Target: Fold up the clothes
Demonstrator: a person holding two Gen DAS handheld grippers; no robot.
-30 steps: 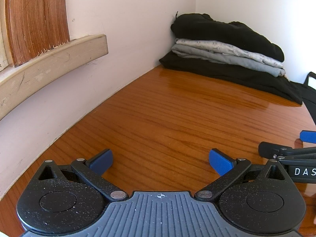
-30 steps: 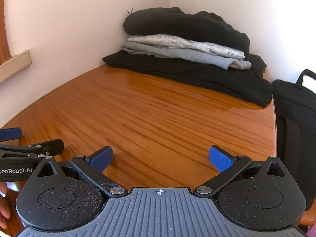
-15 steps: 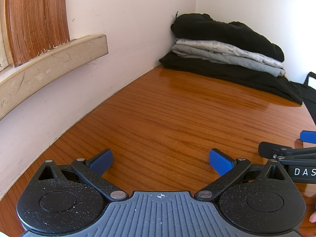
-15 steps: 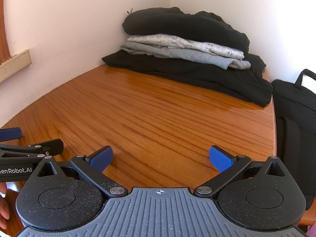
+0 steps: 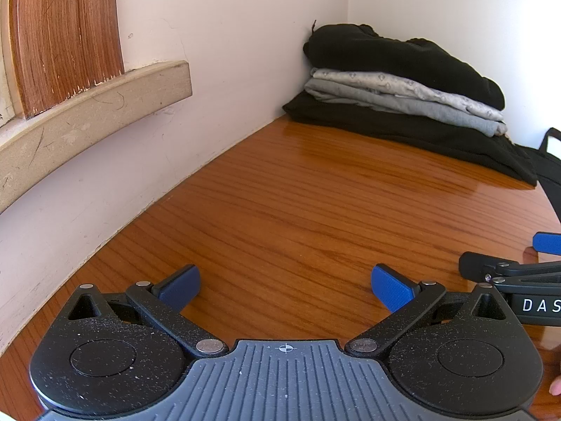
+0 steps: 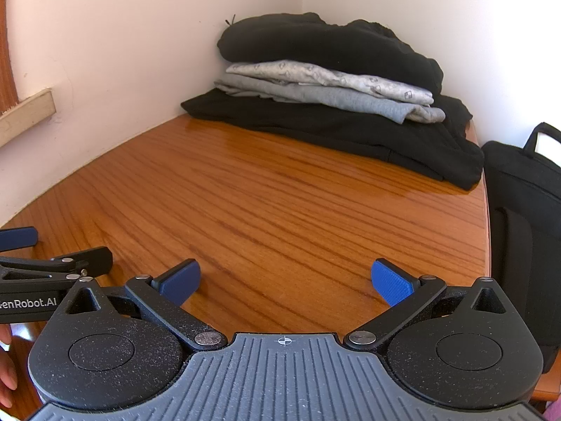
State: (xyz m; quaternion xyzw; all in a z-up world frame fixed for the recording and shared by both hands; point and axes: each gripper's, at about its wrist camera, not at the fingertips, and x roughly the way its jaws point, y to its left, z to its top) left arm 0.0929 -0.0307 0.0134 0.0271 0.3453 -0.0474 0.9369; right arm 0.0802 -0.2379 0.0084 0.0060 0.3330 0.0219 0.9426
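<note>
Two empty grippers, left gripper, right gripper, folded clothes stack on table

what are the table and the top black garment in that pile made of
Table: wood or wood veneer, glossy varnish; streaky grain and a bright sheen near the pile. Top black garment: probably soft, thick knit or fleece; matte, bulging in rounded folds. Exact fibre unclear.

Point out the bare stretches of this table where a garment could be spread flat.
The wooden table is bare from the open left gripper and right gripper up to the stack of clothes, bordered by the wall on the left and the table's edge beside the black bag on the right. Only the far corner, under the stack, is crowded.
</note>
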